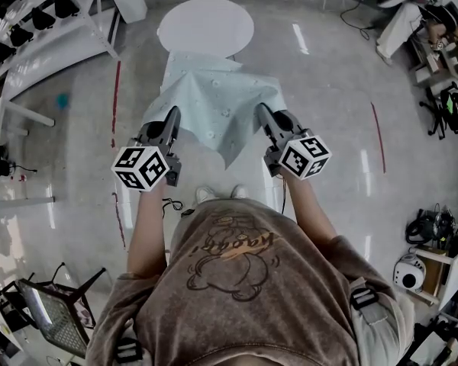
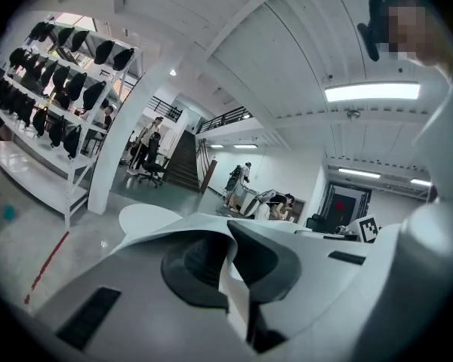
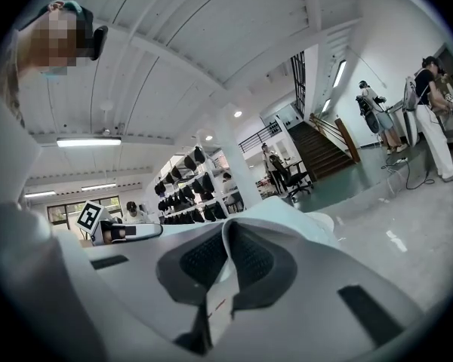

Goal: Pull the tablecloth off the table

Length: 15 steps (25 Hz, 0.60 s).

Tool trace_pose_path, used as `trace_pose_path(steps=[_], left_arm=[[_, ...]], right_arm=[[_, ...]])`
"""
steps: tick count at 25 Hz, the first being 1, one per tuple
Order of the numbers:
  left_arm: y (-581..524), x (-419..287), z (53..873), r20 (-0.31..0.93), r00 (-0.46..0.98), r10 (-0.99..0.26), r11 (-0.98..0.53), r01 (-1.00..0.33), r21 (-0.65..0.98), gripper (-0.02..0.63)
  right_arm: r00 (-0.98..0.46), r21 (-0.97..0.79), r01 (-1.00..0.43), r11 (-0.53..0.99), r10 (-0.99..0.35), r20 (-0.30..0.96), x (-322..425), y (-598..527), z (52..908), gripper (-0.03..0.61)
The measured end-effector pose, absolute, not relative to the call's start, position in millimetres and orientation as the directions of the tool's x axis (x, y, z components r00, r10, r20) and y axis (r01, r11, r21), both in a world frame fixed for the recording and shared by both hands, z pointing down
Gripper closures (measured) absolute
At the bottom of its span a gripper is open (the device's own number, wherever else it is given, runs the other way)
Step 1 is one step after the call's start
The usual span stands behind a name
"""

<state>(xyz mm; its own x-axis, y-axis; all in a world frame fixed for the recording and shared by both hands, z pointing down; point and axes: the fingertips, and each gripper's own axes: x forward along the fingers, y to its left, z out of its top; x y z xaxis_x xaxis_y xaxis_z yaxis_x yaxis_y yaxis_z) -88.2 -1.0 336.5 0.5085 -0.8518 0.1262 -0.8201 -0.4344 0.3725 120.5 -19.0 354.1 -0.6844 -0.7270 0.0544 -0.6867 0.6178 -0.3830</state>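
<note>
Two folds of the pale green, dotted tablecloth (image 1: 214,101) are pinched, one in the left gripper (image 1: 170,122), one in the right gripper (image 1: 266,117). Soft cloth sags creased between them; its far end lies at the near rim of the round white tabletop (image 1: 205,23).

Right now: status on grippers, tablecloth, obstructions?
Grippers: left gripper and right gripper both shut on tablecloth. Cloth hangs between them, far edge at round table near rim. Nothing blocking.

The tablecloth (image 1: 214,101) hangs between the left gripper (image 1: 170,120) and the right gripper (image 1: 264,117), a corner in each; ahead of both, its far edge rests on the round table (image 1: 205,21).
</note>
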Motion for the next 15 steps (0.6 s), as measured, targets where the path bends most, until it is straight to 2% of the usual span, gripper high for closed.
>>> trace_pose_path(steps=[9, 15], left_arm=[[9, -72, 320, 0.128, 0.508, -0.852, -0.441, -0.827, 0.348, 0.594], [10, -64, 319, 0.169, 0.491, -0.854, -0.430, -0.851, 0.301, 0.594]], right_arm=[[-0.660, -0.384, -0.703, 0.599, -0.750, 0.039, 141, -14, 345, 0.563], [-0.656, -0.319, -0.728, 0.607, -0.752, 0.067, 135, -8, 337, 0.563]])
